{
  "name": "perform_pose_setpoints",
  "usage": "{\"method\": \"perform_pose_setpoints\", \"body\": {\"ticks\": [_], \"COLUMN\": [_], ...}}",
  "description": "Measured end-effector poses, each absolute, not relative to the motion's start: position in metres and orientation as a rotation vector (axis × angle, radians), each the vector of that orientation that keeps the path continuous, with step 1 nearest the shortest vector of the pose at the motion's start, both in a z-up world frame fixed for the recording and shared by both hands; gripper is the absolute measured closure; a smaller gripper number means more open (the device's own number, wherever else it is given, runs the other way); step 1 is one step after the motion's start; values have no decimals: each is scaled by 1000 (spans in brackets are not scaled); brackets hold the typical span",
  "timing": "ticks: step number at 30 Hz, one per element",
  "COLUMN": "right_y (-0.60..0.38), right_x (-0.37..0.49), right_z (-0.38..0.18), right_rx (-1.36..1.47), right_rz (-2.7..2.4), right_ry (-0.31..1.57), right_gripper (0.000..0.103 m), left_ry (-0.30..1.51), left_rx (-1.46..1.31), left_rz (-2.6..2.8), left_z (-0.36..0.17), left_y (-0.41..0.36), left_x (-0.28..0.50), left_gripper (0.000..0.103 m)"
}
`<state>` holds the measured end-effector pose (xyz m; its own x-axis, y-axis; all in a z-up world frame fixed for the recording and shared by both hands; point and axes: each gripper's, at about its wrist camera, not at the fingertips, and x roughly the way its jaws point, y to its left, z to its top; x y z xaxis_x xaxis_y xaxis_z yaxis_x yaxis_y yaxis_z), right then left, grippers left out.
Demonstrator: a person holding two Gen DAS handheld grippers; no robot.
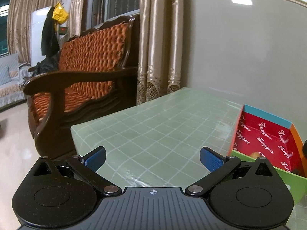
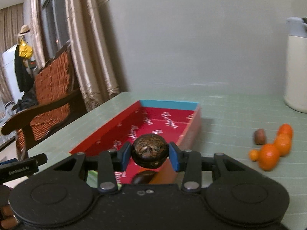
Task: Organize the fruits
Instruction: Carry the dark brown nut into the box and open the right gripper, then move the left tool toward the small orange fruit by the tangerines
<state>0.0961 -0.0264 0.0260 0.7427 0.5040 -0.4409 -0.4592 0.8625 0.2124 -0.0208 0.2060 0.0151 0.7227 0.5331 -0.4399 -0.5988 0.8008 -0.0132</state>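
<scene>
The dark wrinkled fruit (image 2: 149, 150) is round and shiny, and the right gripper (image 2: 149, 156) holds it tight between its two blue pads (image 2: 175, 159). The fruit hangs in the air just over the near end of the red box (image 2: 163, 122). Another dark fruit (image 2: 143, 178) lies in the box right under the gripper.

The box is long and runs straight ahead of the right gripper. It has a blue wall at the far end and low red walls on both sides. Its inside is mostly bare. Past the box, the green table (image 2: 230, 115) goes on to the wall.

To the right of the right gripper, well apart from the box, sit some oranges (image 2: 268, 156) in a little bunch. A small brown fruit (image 2: 260, 136) is just beside them. A tall white jug (image 2: 296, 65) stands far off on that side.

The right gripper points forward and a bit down.

The left gripper (image 1: 152, 158) is wide open with nothing in it. It points forward and a bit down over bare table (image 1: 153, 118). The box (image 1: 268, 134) is close on its right side. The table edge and a wooden sofa (image 1: 82, 72) are on its left
</scene>
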Motion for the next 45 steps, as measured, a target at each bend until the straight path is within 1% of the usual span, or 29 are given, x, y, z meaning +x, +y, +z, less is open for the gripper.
{"method": "perform_pose_setpoints", "body": {"ticks": [8,10,11,12,13,20,22,26,28,34,38,43,45], "right_y": [2,5,6,5,4,-8,-14,-31,-43,-92,-132,-177,-191], "right_x": [96,96,95,94,92,88,88,86,86,87,92,89,88], "right_z": [17,15,15,16,16,20,20,22,23,23,17,8,7], "right_rx": [56,50,51,53,52,66,71,66,61,47,89,147,163], "right_rz": [569,580,586,587,583,564,551,516,493,355,213,24,-31], "right_ry": [545,556,556,549,537,509,501,477,466,397,364,353,356], "right_gripper": [62,57,53,42,37,36,30,27,24,18,16,11,10], "left_ry": [433,433,434,434,435,437,439,438,432,403,370,332,321], "left_rx": [-168,-164,-162,-160,-159,-156,-153,-140,-125,-43,16,84,105], "left_rz": [626,623,622,620,620,617,611,594,582,513,446,345,302], "left_z": [14,14,14,14,14,15,15,16,17,19,22,24,24], "left_y": [209,207,207,206,205,201,198,188,181,146,117,76,61], "left_x": [-22,-21,-21,-20,-20,-17,-17,-14,-12,-3,1,7,10], "left_gripper": [0,0,0,0,0,0,0,0,0,0,0,0,0]}}
